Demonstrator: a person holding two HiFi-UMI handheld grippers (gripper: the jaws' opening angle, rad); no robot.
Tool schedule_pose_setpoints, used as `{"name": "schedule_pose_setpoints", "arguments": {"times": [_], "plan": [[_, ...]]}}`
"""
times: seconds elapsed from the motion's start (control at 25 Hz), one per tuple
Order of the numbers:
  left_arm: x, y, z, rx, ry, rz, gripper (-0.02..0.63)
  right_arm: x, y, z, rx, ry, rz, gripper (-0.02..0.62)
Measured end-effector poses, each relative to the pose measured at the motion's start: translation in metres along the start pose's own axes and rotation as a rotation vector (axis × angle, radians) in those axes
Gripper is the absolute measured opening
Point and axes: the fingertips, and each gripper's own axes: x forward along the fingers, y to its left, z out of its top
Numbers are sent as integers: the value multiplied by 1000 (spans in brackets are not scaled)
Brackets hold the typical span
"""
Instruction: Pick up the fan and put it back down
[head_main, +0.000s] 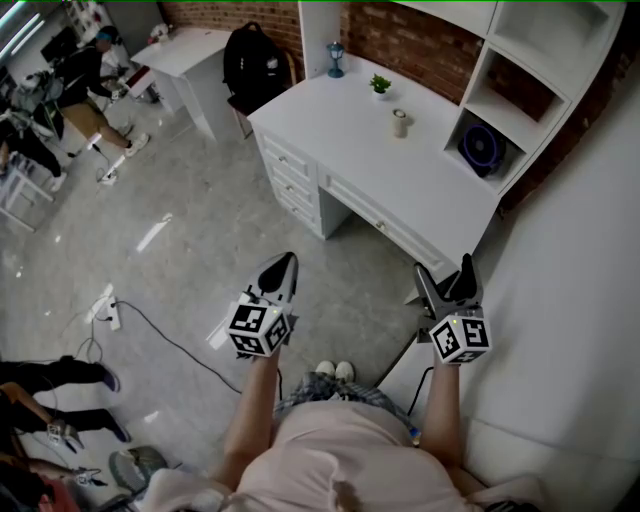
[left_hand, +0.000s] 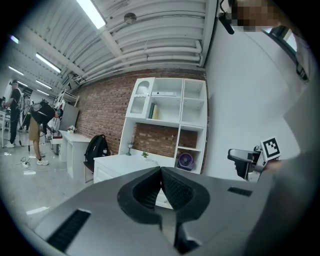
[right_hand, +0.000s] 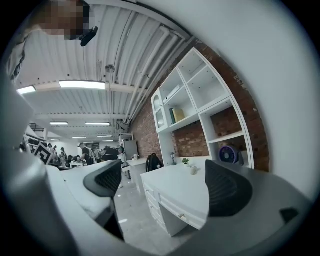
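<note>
Head view first: the fan sits in the lowest cubby of the white shelf unit, at the far right end of the white desk. It is well apart from both claws. The left gripper hangs over the grey floor in front of the desk drawers, jaws pressed together and empty. The right gripper is just off the desk's near corner, its two jaws spread in a wide V. Both forearms reach forward from the body, side by side and about level.

Left gripper view: the ribbed pads meet at the tips with nothing between them. The purple fan shows far beyond, up and right of the tips, in its cubby. The right gripper juts in at the right edge.

Right gripper view: jaws wide apart and empty, only the desk and floor in the gap. The fan stands above the right-hand jaw, far off in its cubby.
</note>
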Motion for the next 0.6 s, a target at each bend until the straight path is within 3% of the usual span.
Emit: {"name": "schedule_pose_setpoints", "arguments": {"times": [0.6], "plan": [[12, 25, -4, -28, 1, -51, 28, 12, 16, -12, -4, 26, -52, 518]]}}
